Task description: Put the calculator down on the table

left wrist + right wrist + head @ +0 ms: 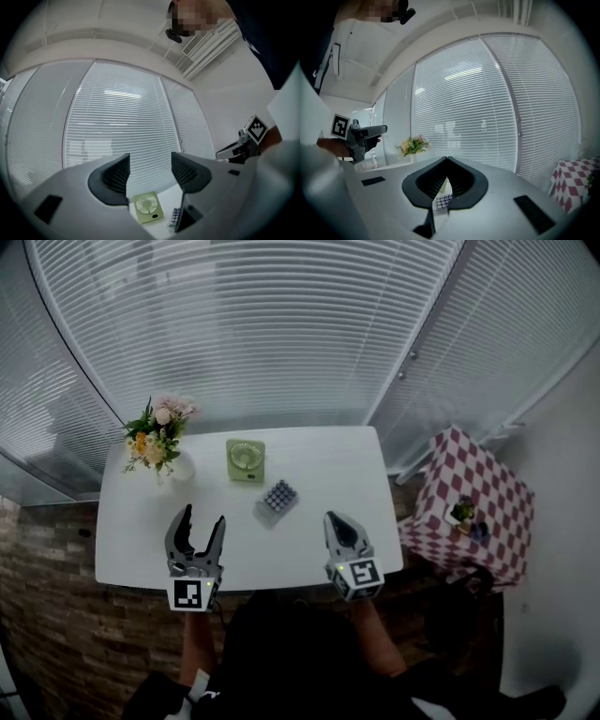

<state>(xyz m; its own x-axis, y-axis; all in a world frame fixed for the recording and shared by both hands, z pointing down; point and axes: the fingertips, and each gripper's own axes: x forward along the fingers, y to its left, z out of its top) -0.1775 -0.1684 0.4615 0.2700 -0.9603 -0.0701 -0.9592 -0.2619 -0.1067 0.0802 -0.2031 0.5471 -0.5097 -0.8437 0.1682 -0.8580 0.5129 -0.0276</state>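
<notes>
Calculator lies mid-table beside fan; left gripper agape, right gripper pinched together, seemingly empty; we judge only withdrawal remains.

Desk: vase of flowers at far left corner; desk fan mid far edge; calculator just before it, rightward. Side table right of desk, potted plant on it.

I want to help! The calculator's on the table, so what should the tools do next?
Probably just draw both back. The calculator already lies on the white table, apart from the left tool, which is open and empty, and the right tool, shut on nothing.
</notes>
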